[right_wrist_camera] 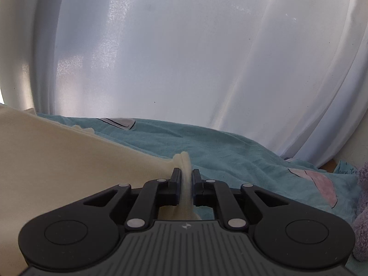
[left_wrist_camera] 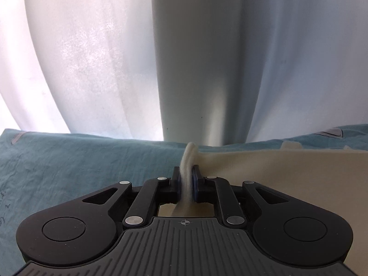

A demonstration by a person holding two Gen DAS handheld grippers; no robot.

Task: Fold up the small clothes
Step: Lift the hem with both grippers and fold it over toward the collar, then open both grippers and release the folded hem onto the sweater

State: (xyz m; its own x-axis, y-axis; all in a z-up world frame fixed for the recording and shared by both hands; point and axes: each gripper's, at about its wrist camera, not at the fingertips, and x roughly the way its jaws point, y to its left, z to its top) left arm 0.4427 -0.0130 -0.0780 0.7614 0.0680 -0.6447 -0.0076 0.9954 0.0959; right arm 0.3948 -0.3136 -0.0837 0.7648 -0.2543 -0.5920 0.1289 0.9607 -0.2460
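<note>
The left tongs (left_wrist_camera: 186, 172) are nearly closed, their blue pads pinching a bunched edge of a cream garment (left_wrist_camera: 276, 174). A tuft of the fabric sticks up just past the fingertips, and more of it runs down between the fingers toward the camera. From that grip the garment stretches away to the right, above a teal bedsheet (left_wrist_camera: 69, 161).

The right tongs (right_wrist_camera: 185, 174) are likewise nearly closed, clamped on another bunched edge of the same cream garment (right_wrist_camera: 57, 161), which here spreads off to the left. The fabric fills the narrow gap between the two black fingers.

The bedsheet (right_wrist_camera: 230, 151) carries printed patches: a pale one outlined in black near its far edge and a pink one (right_wrist_camera: 322, 184) to the right. Some cursive writing sits at the sheet's far right edge in the right wrist view, and faint script at its left edge in the left wrist view; neither can be read. A fuzzy lilac soft toy (right_wrist_camera: 362, 218) lies at the right border. White curtains (right_wrist_camera: 184, 57) hang behind the bed.
</note>
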